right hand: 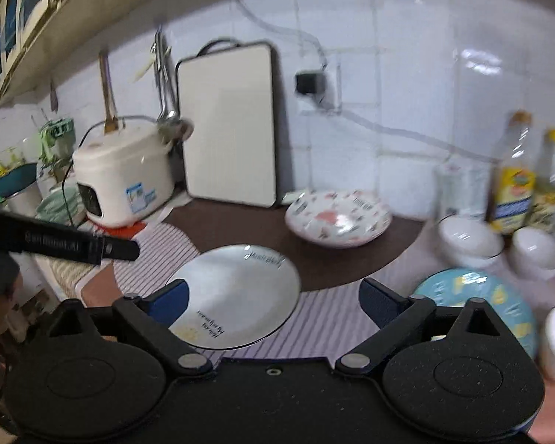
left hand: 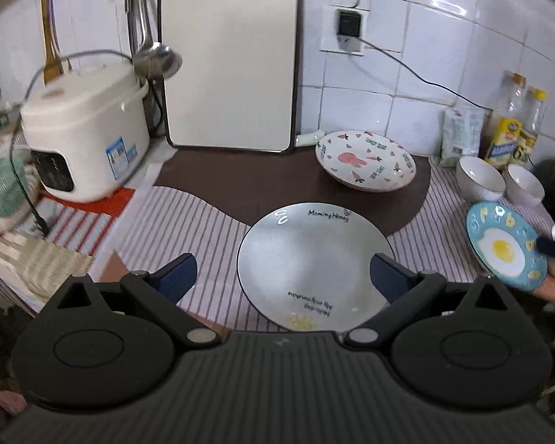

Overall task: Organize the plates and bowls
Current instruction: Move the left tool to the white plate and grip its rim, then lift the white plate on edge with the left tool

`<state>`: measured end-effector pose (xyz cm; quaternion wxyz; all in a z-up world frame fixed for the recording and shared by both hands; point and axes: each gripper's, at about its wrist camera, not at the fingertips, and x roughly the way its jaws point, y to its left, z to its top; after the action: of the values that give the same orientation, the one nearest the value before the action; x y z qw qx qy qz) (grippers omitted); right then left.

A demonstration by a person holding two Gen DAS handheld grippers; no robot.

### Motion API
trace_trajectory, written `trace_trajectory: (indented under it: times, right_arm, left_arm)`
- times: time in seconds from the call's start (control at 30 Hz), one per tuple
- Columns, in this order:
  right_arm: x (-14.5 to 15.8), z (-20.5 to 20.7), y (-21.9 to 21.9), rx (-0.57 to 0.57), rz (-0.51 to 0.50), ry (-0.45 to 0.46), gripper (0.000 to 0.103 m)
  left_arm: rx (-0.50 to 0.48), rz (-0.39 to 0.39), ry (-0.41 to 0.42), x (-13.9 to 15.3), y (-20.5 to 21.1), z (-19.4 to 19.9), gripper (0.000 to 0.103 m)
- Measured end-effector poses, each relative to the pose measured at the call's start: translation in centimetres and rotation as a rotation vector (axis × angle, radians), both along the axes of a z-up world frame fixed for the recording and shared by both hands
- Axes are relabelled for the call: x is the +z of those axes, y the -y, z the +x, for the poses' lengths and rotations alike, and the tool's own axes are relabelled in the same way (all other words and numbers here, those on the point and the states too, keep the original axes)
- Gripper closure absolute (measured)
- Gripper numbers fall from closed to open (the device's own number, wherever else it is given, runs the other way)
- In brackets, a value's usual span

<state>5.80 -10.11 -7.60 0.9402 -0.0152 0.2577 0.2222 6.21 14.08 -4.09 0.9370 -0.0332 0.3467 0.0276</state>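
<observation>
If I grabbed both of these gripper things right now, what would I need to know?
Left gripper: open, holding nothing, aimed at the grey plate on the striped mat.
Right gripper: open, holding nothing, between the grey plate and the blue egg plate.
Rabbit plate sits on another plate at the back, on the brown mat.
Two white bowls stand side by side, unstacked, near the bottles.
Done: one plate pair stacked. Left: probably the grey and blue plates onto that stack, then nest the bowls.
</observation>
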Motion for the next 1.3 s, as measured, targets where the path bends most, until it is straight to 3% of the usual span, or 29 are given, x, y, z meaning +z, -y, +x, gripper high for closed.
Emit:
trace_trajectory:
  times: [0.27, 0.6, 0.7, 0.77, 0.83, 0.97, 1.13, 1.3]
  right_arm:
    - [-6.0, 5.1, -2.1, 0.0, 0.053, -0.073, 0.015]
    - [-11.1, 9.5, -2.5, -0.041, 0.097, -0.23, 0.033]
    - [-12.0, 10.3, -2.7, -0.053, 0.104, -0.263, 0.045]
    - [-12.5, 10.6, -2.7, -0.059, 0.124, -0.282, 0.06]
    - [-12.7, 10.7, -2.7, -0.044, 0.142, -0.305, 0.074]
    - [-12.5, 10.8, -3.2, -0.033, 0.127, -0.313, 0.077]
    - [-12.6, 11.3, -3.3, -0.038, 0.117, -0.328, 0.079]
    - [-13.3, 12.1, -3.2, -0.06, 0.163, -0.339, 0.079]
  left_arm:
    - [0.012, 0.032, -0.043, -5.9, -2.5, 4.5, 0.002]
    - [0.016, -0.037, -0.191, -11.3, -4.8, 8.7, 0.004]
    - [0.011, -0.067, -0.231, -12.2, -5.0, 9.5, 0.016]
    - [0.01, -0.092, -0.262, -12.8, -5.2, 9.9, 0.036]
    - [0.018, -0.108, -0.287, -13.3, -5.4, 10.2, 0.049]
    - [-0.007, -0.154, -0.297, -13.5, -5.7, 10.2, 0.076]
    - [-0.021, -0.133, -0.292, -13.3, -5.1, 10.2, 0.08]
    - [-0.01, -0.178, -0.286, -13.4, -5.5, 10.4, 0.08]
